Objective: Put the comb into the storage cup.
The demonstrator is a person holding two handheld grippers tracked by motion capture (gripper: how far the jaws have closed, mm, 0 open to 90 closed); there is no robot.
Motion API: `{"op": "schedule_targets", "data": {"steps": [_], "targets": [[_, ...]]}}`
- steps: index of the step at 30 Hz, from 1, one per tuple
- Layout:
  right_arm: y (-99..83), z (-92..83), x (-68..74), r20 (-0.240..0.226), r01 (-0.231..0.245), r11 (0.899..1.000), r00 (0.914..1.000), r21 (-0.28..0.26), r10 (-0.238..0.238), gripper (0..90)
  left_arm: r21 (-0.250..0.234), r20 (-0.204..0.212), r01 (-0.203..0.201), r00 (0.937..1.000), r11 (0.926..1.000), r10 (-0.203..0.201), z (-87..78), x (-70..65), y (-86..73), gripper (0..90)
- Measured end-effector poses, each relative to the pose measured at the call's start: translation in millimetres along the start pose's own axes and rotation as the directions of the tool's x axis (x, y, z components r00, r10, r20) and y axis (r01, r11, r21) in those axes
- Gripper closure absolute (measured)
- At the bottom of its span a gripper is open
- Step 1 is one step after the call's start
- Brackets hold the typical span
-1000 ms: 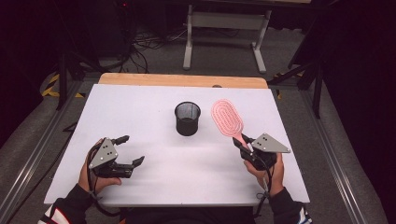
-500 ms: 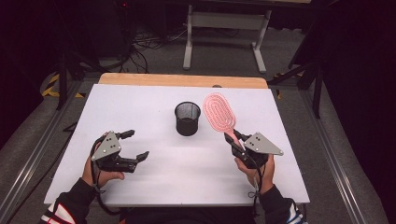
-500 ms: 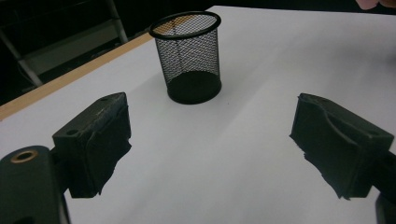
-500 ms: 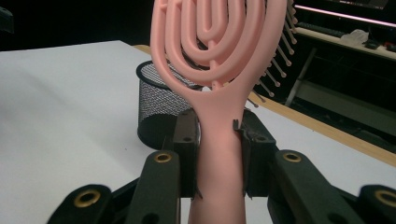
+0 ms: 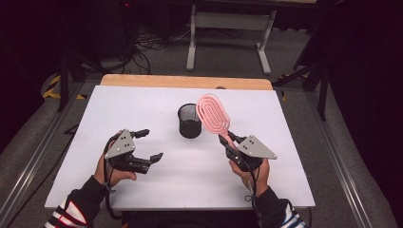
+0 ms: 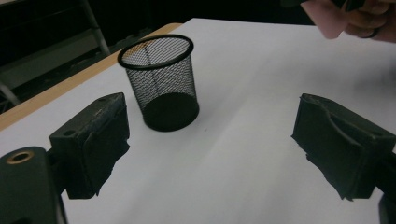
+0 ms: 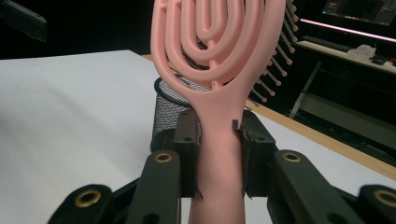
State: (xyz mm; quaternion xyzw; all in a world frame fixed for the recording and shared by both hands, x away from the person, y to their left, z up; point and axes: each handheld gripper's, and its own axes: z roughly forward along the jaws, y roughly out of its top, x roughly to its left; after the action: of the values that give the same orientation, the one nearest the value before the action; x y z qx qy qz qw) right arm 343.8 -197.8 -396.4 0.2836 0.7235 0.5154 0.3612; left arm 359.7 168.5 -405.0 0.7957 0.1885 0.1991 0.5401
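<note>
A pink vented hairbrush (image 5: 213,114) (image 7: 219,56) is held by its handle in my right gripper (image 5: 227,143) (image 7: 218,158), which is shut on it; the brush head rises up and leans toward the cup. A black mesh cup (image 5: 190,121) (image 6: 161,79) (image 7: 168,109) stands upright mid-table, just left of the brush head. My left gripper (image 5: 146,145) (image 6: 210,149) hovers at the table's left front, open, with nothing between its jaws, pointing toward the cup.
The white tabletop (image 5: 142,104) has a wooden strip (image 5: 185,81) along its far edge. A metal stand (image 5: 228,28) and cables lie on the floor beyond. Metal rails run along both sides of the table.
The right gripper has carried the brush leftward, so its head now stands next to the cup. The left gripper has moved right and risen a little.
</note>
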Motion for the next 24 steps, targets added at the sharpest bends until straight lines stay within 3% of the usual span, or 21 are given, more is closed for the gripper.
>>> {"op": "schedule_targets", "data": {"steps": [12,18,24], "targets": [[-0.2,12.8,20.7,-0.032,0.037,0.999,0.9988,-0.005,-0.037,72.9,-0.029,0.061,-0.006,0.9981,0.9996,0.008,22.4,-14.2,20.0,11.7],[-1.6,18.4,33.1,-0.046,0.066,0.998,0.9968,-0.010,-0.066,73.0,-0.039,0.094,0.010,0.9956,0.9992,-0.006,30.8,-18.5,26.3,11.7],[-3.2,20.7,45.7,-0.076,0.089,0.996,0.9929,-0.033,-0.091,73.2,-0.052,0.122,0.058,0.9913,0.9970,-0.051,38.7,-20.2,30.8,11.9]]}}
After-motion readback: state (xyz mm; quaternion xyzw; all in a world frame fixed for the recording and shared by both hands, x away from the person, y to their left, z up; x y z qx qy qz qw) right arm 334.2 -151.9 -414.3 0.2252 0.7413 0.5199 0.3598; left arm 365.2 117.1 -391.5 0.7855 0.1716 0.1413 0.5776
